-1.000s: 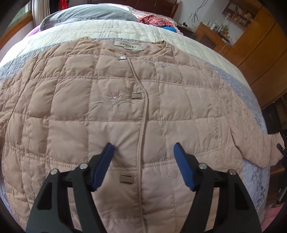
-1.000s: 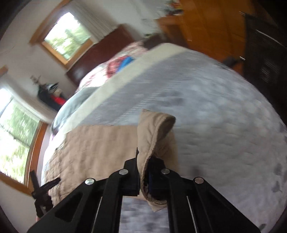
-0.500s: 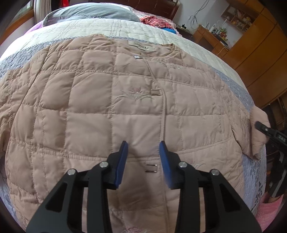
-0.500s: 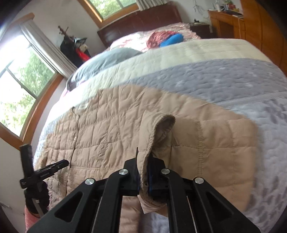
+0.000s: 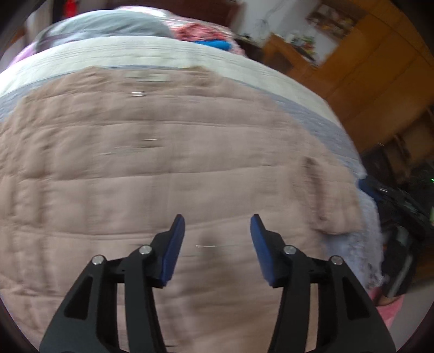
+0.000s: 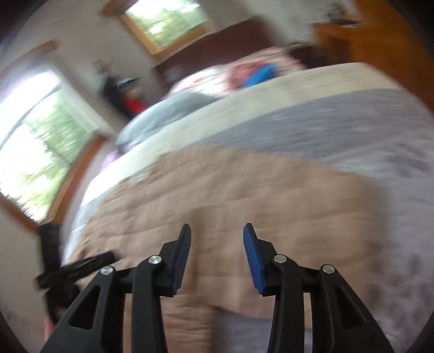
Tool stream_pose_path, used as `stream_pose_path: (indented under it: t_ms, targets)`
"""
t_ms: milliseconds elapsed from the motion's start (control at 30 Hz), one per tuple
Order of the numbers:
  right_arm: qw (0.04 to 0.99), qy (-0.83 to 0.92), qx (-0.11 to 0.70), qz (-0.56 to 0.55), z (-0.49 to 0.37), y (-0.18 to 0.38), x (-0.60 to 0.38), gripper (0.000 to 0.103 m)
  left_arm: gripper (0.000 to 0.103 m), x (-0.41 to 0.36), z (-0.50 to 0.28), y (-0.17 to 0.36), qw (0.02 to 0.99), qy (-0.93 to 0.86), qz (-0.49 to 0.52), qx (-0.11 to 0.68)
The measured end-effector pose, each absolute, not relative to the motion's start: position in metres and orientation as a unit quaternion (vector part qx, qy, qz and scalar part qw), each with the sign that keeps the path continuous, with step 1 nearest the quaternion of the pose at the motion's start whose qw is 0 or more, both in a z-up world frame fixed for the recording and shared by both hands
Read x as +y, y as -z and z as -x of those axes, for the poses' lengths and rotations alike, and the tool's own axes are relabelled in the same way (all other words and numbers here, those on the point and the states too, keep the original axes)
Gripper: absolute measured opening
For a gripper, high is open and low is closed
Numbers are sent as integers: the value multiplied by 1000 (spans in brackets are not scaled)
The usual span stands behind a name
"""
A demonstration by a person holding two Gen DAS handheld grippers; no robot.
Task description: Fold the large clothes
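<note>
A large pale-pink quilted jacket [image 5: 162,168] lies spread front-up on the bed, blurred by motion. Its right sleeve [image 5: 333,206] is folded in over the body. My left gripper [image 5: 217,230] is open and empty above the lower front of the jacket. In the right wrist view the jacket [image 6: 244,195] lies below my right gripper [image 6: 217,239], which is open and empty over the folded sleeve. The left gripper [image 6: 76,268] shows as a dark blur at the lower left of that view.
The bed has a grey and cream quilt [image 6: 339,127]. A grey pillow [image 5: 108,24] and red and blue clothes [image 5: 206,35] lie at the head. Wooden wardrobes [image 5: 379,68] stand to the right. Windows [image 6: 35,152] are at the left.
My right gripper has opened and let go of the sleeve, which now lies folded on the jacket. My left gripper has opened wider. Both views are blurred by fast motion.
</note>
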State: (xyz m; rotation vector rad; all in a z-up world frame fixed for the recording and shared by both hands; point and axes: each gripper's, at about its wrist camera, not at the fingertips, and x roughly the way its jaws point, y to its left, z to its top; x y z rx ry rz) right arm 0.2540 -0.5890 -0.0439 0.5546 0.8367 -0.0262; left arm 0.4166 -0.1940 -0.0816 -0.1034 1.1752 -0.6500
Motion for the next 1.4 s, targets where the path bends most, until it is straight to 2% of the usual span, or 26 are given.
stream_pose_path:
  t_ms: [100,267,333,367,400,467,500,867,1200,1400]
  targets:
    - [870,107,389,-283,-228,53,-627,42,53,-238,-408,81,764,335,44,550]
    - [856,158,390,-301,-208,65,-669,42,53,-315,-395,90,740,381,32,554]
    - [851,159,386,-318,-205,69,-678,42,50,-333,-391,96,733,388,26,559]
    - [849,156,385,-328,-203,72,-683,42,40,-345,-392,102,725,389,23,568]
    - [848,153,385,-330,-202,73,-685,42,23,-350,-392,106,722,387,21,573]
    - [850,151,384,-328,-199,71,-687,42,7,-355,-392,115,722,375,17,581]
    - [852,147,382,-327,-201,71,-685,42,3,-357,-392,112,724,375,22,578]
    - [853,60,392,-340,-227,76,-652,42,1,-242,-402,48,813,321,51,484]
    - [847,-29,431,-308,-262,87,-581,42,1,-110,-437,30,856,214,73,466]
    - [848,-33,456,-269,-285,96,-545,42,1,-68,-457,44,851,181,79,486]
